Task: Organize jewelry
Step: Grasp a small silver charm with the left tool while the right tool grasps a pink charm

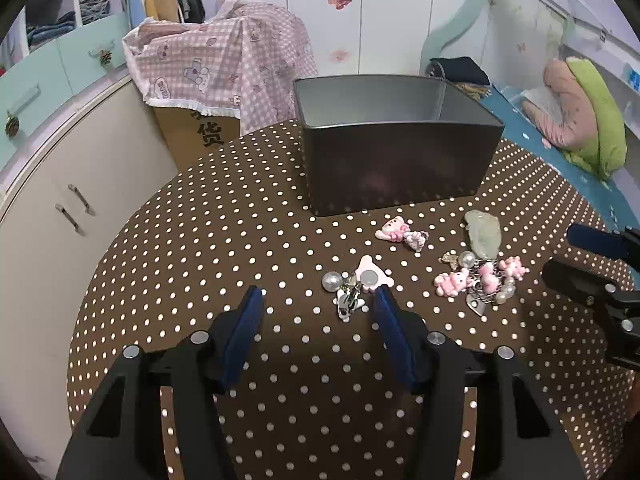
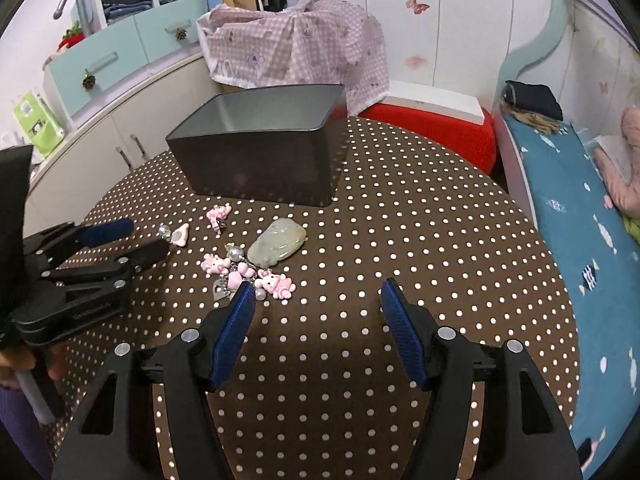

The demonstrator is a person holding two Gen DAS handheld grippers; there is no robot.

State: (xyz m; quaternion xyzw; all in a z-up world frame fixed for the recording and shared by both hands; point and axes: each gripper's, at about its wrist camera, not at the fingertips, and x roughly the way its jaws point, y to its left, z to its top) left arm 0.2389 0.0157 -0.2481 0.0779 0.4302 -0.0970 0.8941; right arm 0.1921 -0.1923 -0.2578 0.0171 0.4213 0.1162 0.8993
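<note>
The left gripper [image 1: 318,300] is wide open and holds nothing. A pearl charm [image 1: 354,284] lies just ahead of its right finger, likely the first pick. The right gripper [image 2: 318,294] is wide open and empty too. The pink charm bunch [image 2: 246,274] touches its left finger tip, and the green stone [image 2: 276,243] lies just past that. The dark tin [image 1: 396,148] stands open farther ahead, ready for the jewelry. The dotted table [image 2: 400,232] is bare to the right gripper's right, so there is room to move.
</note>
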